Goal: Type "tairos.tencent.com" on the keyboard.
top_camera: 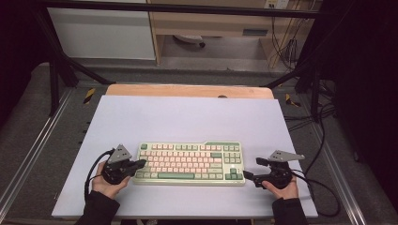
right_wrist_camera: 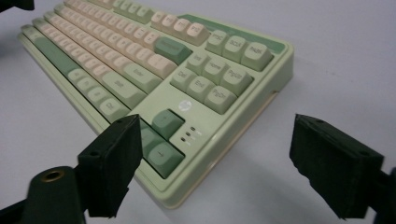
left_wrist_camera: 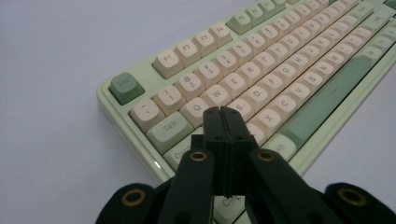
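1. A lab recording station: a pale mat-covered table (top_camera: 187,117) stands inside a black metal frame (top_camera: 178,8).
2. Behind the table, loose cables (top_camera: 286,47) hang by a wooden cabinet (top_camera: 211,23).
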Motion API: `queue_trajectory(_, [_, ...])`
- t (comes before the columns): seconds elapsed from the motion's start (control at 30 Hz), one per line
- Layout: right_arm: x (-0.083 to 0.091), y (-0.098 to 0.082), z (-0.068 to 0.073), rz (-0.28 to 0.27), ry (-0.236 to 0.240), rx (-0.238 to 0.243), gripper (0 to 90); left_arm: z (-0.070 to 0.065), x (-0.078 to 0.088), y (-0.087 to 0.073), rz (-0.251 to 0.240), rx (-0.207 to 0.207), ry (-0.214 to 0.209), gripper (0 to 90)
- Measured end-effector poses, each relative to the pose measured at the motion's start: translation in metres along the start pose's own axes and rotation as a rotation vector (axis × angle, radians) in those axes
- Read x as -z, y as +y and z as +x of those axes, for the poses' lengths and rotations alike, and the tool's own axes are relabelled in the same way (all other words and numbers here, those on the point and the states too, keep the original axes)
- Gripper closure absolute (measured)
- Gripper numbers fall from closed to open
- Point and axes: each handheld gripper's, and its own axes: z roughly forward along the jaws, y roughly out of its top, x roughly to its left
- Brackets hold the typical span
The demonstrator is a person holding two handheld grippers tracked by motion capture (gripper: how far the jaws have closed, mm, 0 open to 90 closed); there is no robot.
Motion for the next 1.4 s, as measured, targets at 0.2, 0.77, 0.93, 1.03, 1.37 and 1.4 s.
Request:
queue_trajectory(0.2, [-0.003,0.011,0.013,-0.015,0.026,0.016,32.0,0.002,0.003,-0.004,-0.003,0.000,-0.004,89.9])
queue_trajectory(0.77, [-0.042,0.043,0.052,0.009,0.099,0.059,68.4,0.005,0.004,-0.010,-0.001,0.004,-0.013,89.9])
queue_trajectory(0.93, [-0.049,0.051,0.061,-0.005,0.102,0.062,75.2,0.005,0.004,-0.010,-0.003,0.006,-0.014,89.9])
queue_trajectory(1.03, [-0.053,0.054,0.065,-0.016,0.107,0.059,79.4,0.005,0.003,-0.011,0.000,0.008,-0.013,89.9])
queue_trajectory(1.37, [-0.072,0.065,0.081,-0.002,0.122,0.077,88.0,0.006,0.005,-0.011,-0.008,0.014,-0.010,89.9])
queue_trajectory(1.4, [-0.076,0.067,0.086,-0.004,0.122,0.075,89.9,0.006,0.005,-0.011,-0.007,0.015,-0.010,89.9])
